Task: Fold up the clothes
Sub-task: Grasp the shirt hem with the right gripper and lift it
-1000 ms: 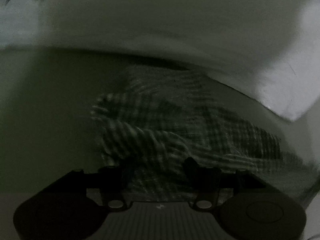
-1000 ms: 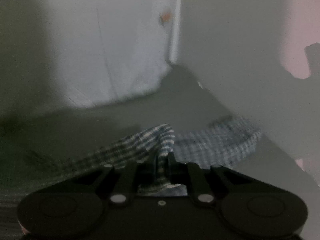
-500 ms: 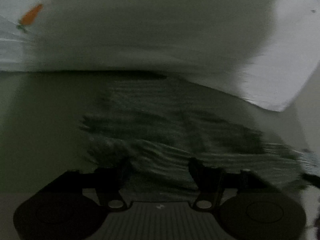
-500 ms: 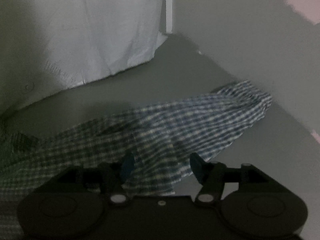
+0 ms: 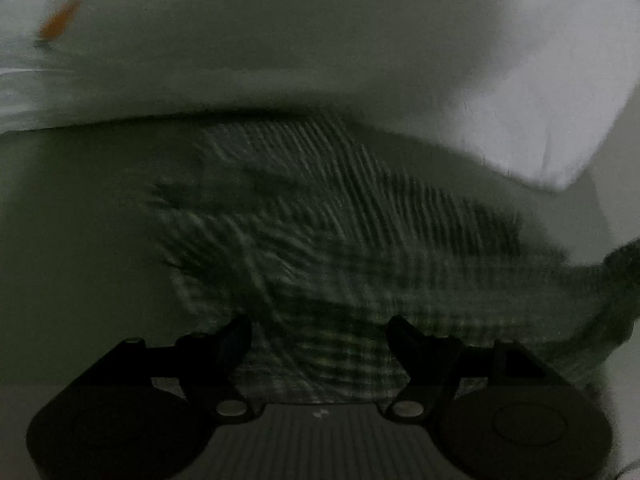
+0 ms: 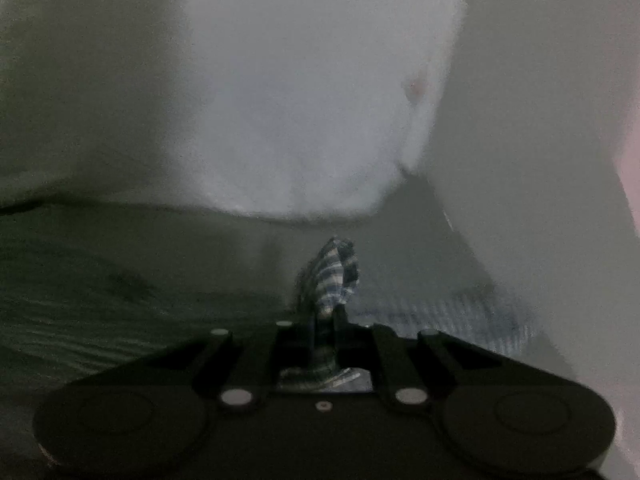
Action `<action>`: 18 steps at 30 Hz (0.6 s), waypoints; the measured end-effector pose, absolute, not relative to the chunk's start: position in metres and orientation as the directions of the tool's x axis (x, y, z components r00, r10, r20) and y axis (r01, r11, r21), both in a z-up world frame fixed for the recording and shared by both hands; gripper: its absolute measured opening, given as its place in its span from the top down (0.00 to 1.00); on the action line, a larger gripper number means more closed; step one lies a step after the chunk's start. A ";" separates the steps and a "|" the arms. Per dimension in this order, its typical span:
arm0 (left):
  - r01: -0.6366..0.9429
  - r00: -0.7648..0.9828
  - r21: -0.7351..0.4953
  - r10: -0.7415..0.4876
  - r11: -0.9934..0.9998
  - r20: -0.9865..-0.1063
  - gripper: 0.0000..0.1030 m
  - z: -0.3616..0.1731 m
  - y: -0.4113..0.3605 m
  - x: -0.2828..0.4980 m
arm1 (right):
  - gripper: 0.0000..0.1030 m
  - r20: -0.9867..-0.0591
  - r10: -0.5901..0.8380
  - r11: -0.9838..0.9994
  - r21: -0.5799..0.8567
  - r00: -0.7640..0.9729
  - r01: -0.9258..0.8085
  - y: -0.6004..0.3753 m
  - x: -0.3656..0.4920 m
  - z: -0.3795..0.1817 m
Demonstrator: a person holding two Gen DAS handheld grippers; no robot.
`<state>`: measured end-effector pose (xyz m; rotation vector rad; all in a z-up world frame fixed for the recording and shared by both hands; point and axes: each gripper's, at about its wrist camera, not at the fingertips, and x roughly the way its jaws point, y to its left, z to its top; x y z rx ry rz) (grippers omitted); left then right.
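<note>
With our right gripper (image 6: 325, 322) just closed, pinching a bunched edge of the checked garment (image 5: 360, 248) spread on the grey surface (image 5: 80, 240), and our left gripper (image 5: 320, 330) spread above it, we should lift evenly.

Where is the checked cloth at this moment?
In the left wrist view the checked cloth lies spread on the grey surface below the white sheet; in the right wrist view the right gripper pinches a bunch of it.
</note>
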<state>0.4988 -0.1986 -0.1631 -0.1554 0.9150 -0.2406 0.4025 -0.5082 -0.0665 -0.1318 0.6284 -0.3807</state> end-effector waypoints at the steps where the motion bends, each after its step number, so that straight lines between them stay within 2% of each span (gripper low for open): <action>1: 0.125 0.598 -0.247 -0.272 0.961 -0.754 0.27 -0.155 -0.189 0.492 | 0.92 -0.526 -0.351 0.934 -0.248 0.775 0.255 -0.491 0.398 -0.056; 4: 0.099 0.625 -0.270 -0.271 0.958 -0.732 0.26 -0.134 -0.161 0.468 | 0.92 -0.476 -0.195 0.961 -0.268 0.857 0.070 -0.434 0.376 -0.025; 9: 0.080 0.663 -0.279 -0.260 0.957 -0.702 0.26 -0.111 -0.118 0.417 | 0.92 -0.493 0.178 0.912 -0.243 0.852 -0.331 -0.336 0.305 0.006; 11: 0.060 0.666 -0.299 -0.261 0.952 -0.699 0.25 -0.109 -0.104 0.396 | 0.92 -0.542 0.302 0.848 -0.223 0.785 -0.480 -0.303 0.268 0.002; 13: 0.038 0.665 -0.325 -0.266 0.945 -0.698 0.23 -0.111 -0.091 0.375 | 0.92 -0.605 0.360 0.791 -0.207 0.710 -0.576 -0.279 0.237 -0.014; 18: 0.010 0.638 -0.347 -0.274 0.938 -0.720 0.22 -0.125 -0.078 0.330 | 0.92 -0.757 0.387 0.668 -0.164 0.526 -0.726 -0.243 0.174 -0.065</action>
